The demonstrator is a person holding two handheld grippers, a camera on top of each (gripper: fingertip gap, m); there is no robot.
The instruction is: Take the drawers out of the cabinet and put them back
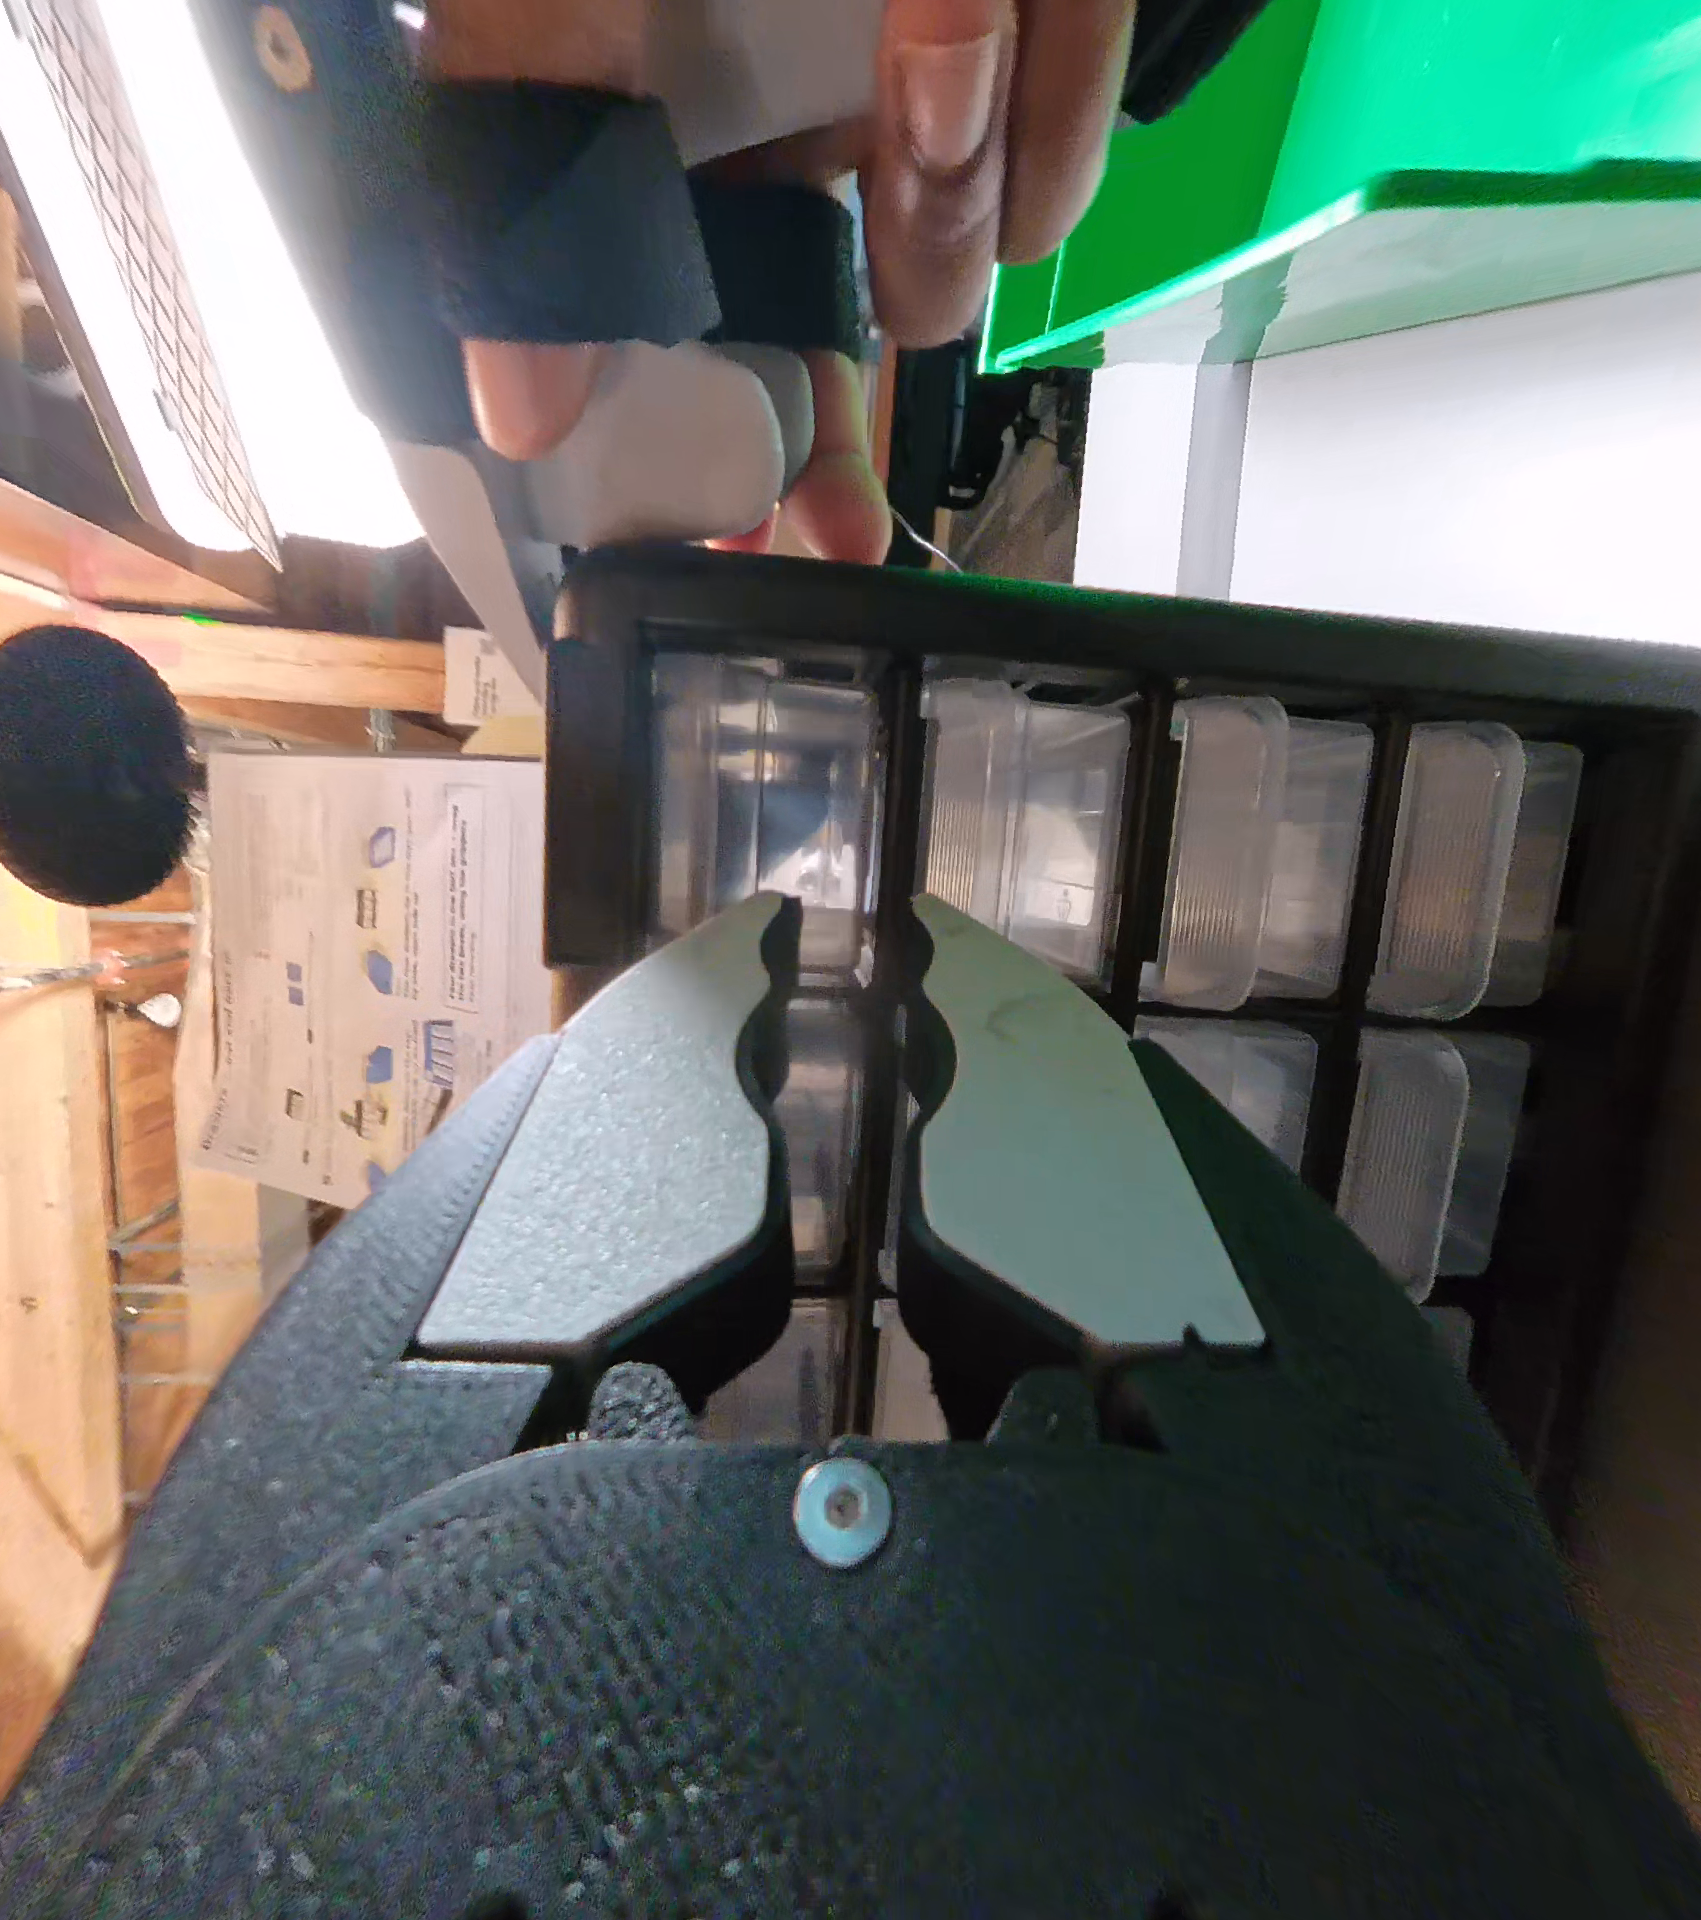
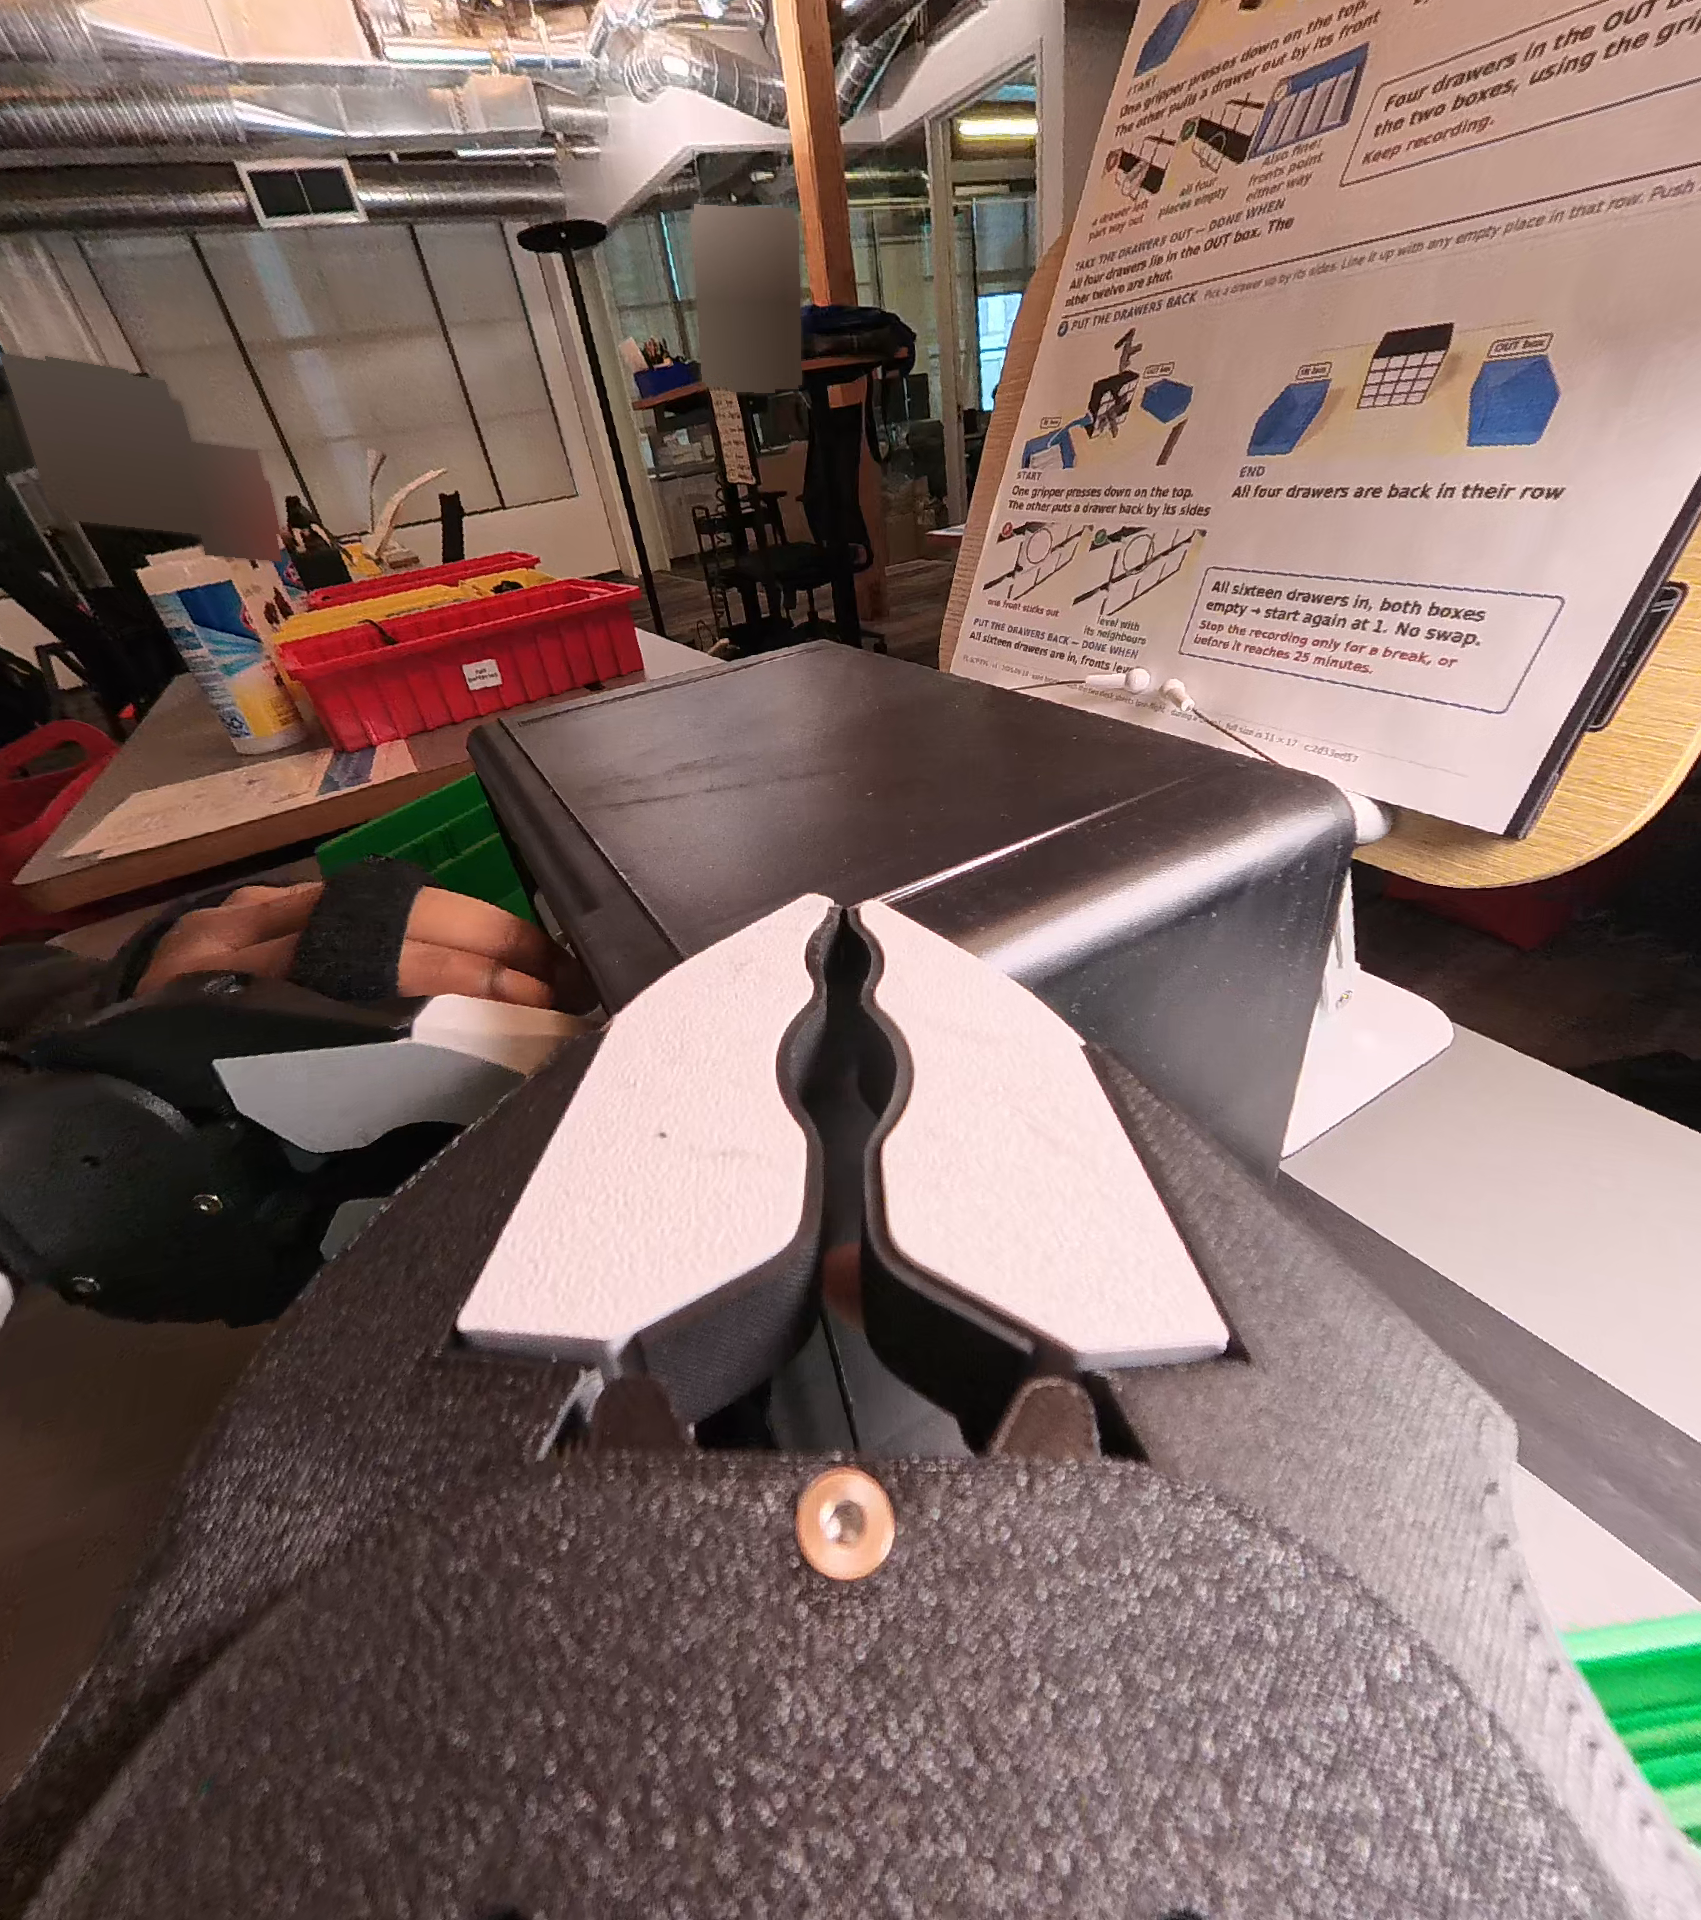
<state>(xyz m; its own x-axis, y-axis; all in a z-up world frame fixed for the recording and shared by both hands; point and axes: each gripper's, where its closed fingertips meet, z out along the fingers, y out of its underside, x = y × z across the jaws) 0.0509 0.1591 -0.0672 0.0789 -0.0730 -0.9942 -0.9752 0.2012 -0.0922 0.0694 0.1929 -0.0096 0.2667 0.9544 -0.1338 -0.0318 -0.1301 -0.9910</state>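
We see the black plastic cabinet [image 1: 1137, 644] filling the centre-right of the left wrist view, which is rolled sideways. Its grid holds clear ribbed plastic drawers [image 1: 1210, 852]; six fronts show clearly, more are hidden behind the fingers. Left gripper [image 1: 851, 914] is at frame centre just off the drawer fronts, grey textured fingers [image 1: 638, 1143] a narrow gap apart, holding nothing. Right gripper [image 2: 844, 914] sits at the cabinet's smooth top front edge, tips almost touching, empty. Green bin [image 1: 1448, 156] upper right. Strapped hand [image 2: 378, 945] at mid-left of the right wrist view.
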